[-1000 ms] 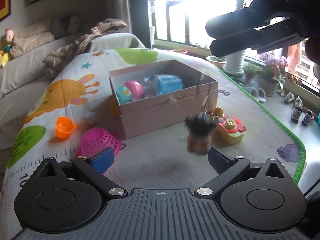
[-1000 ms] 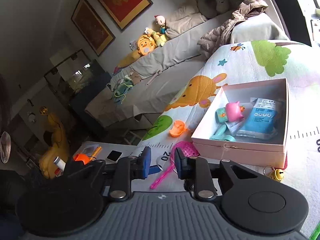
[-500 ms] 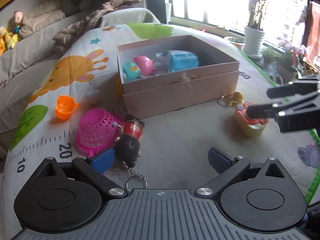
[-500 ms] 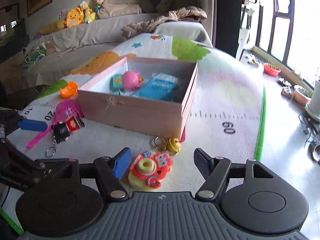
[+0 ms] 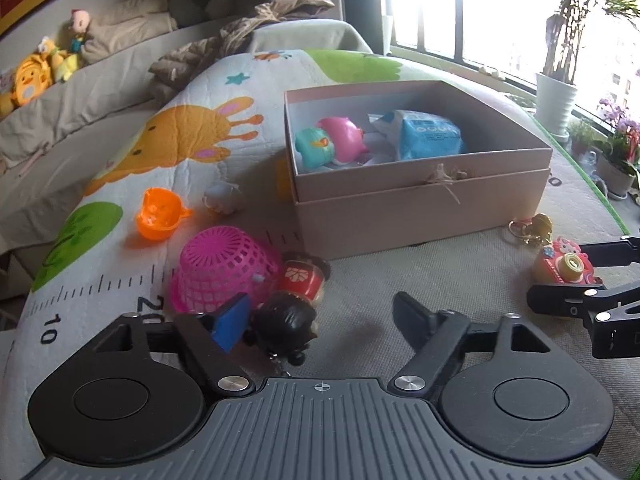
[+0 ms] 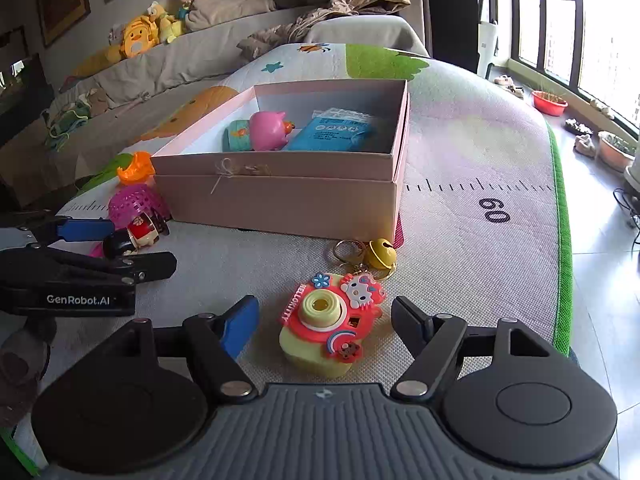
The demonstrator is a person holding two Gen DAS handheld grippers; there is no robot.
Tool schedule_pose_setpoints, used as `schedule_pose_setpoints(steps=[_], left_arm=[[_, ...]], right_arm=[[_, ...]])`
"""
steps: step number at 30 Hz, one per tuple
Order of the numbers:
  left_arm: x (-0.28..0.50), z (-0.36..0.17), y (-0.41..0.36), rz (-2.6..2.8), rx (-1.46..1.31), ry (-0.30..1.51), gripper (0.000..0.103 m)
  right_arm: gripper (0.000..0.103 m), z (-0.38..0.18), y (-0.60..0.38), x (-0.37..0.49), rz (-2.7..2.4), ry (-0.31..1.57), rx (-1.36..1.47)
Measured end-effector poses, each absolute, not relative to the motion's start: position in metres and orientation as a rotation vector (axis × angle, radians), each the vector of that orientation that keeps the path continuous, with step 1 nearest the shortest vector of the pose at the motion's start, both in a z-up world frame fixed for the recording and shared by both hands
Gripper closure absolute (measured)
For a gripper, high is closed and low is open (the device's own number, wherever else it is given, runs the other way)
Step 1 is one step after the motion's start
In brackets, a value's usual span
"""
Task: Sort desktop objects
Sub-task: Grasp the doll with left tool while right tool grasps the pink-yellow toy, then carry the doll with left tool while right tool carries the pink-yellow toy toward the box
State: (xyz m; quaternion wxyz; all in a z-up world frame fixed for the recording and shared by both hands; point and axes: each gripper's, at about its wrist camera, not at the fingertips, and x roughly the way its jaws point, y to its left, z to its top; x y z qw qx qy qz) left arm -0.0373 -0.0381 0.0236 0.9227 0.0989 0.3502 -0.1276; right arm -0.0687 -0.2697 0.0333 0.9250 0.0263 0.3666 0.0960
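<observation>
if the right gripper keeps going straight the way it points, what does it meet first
Most likely the toy camera, which lies on the mat right between the opening jaws of the right gripper. Beyond it sit the yellow bell and pink box.

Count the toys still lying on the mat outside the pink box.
6: orange cup, small white figure, pink basket, doll keychain, yellow bell keychain and camera toy. The box may hide others behind it.

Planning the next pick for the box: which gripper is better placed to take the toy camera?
Right. The toy camera sits between the right gripper jaws, which are opening and not touching it. The left gripper is off beside the doll keychain near the pink basket, its jaws closing.
</observation>
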Motion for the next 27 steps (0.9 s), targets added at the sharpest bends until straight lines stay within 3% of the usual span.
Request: schedule_pose_setpoints(steps=[2,4,6,8,16,20,21,22,24,27], left_arm=[[-0.036,0.024,-0.037,-0.264,0.201,0.727,0.034],[-0.037,0.025,-0.036,-0.258,0.204,0.73,0.055],[-0.039,0.026,-0.035,-0.258,0.215,0.735,0.063],[-0.047,0.029,-0.034,-0.275,0.237,0.723,0.063],[-0.108,0.047,-0.027,-0.312,0.371,0.581,0.071],[-0.115,0.07,-0.024,-0.354,0.364,0.516,0.07],[-0.116,0.071,-0.024,-0.364,0.359,0.506,0.062],[-0.114,0.071,-0.026,-0.361,0.354,0.51,0.044],[-0.105,0.064,-0.03,-0.351,0.345,0.54,0.028],[-0.081,0.05,-0.035,-0.316,0.312,0.631,0.029]], right_arm=[[0.029,0.033,-0.269,-0.069,0.193,0.75,0.05],[0.029,0.033,-0.269,-0.069,0.191,0.747,0.052],[0.032,0.034,-0.27,-0.07,0.19,0.746,0.054],[0.049,0.035,-0.269,-0.071,0.193,0.749,0.04],[0.051,0.051,-0.268,-0.091,0.296,0.783,0.032],[0.052,0.086,-0.274,-0.102,0.36,0.733,0.076],[0.052,0.095,-0.276,-0.104,0.371,0.714,0.08],[0.052,0.103,-0.277,-0.107,0.376,0.693,0.076],[0.052,0.112,-0.275,-0.112,0.354,0.647,0.041],[0.052,0.113,-0.268,-0.119,0.324,0.613,-0.013]])
